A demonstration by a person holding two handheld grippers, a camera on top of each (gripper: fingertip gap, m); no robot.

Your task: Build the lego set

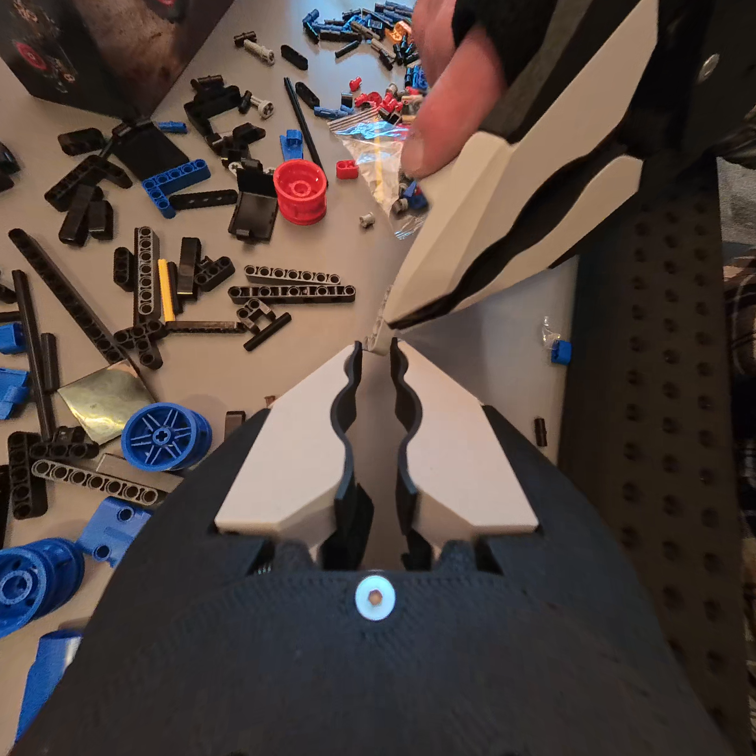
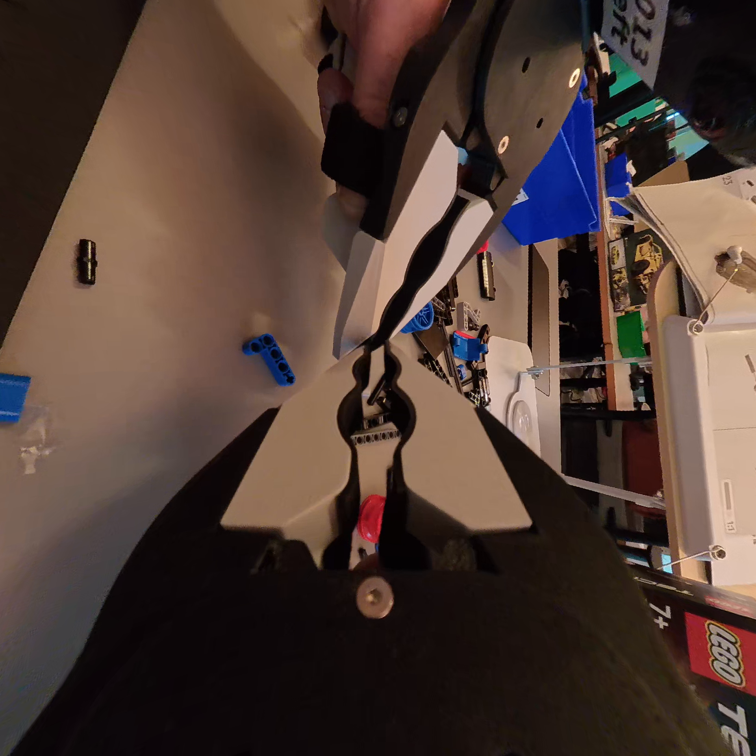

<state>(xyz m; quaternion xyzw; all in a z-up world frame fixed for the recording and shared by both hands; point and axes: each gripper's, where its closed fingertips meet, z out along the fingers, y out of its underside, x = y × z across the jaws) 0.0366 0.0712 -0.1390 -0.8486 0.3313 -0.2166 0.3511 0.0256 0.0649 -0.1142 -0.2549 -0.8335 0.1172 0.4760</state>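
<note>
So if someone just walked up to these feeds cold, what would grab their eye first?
Probably the two tongs meeting tip to tip: the left tongs and right tongs both pinch one small light grey piece over the table's right edge. Next, the scatter of loose parts to the left, mostly black beams, with a red wheel in the middle and a blue wheel nearer the camera.

Glossy plastic red wheel (image 1: pixel 300 192), blue wheel (image 1: pixel 165 436). Matt tabletop (image 1: pixel 212 368), smooth. Crinkly clear plastic bag (image 1: pixel 378 153) toward the far edge.
</note>
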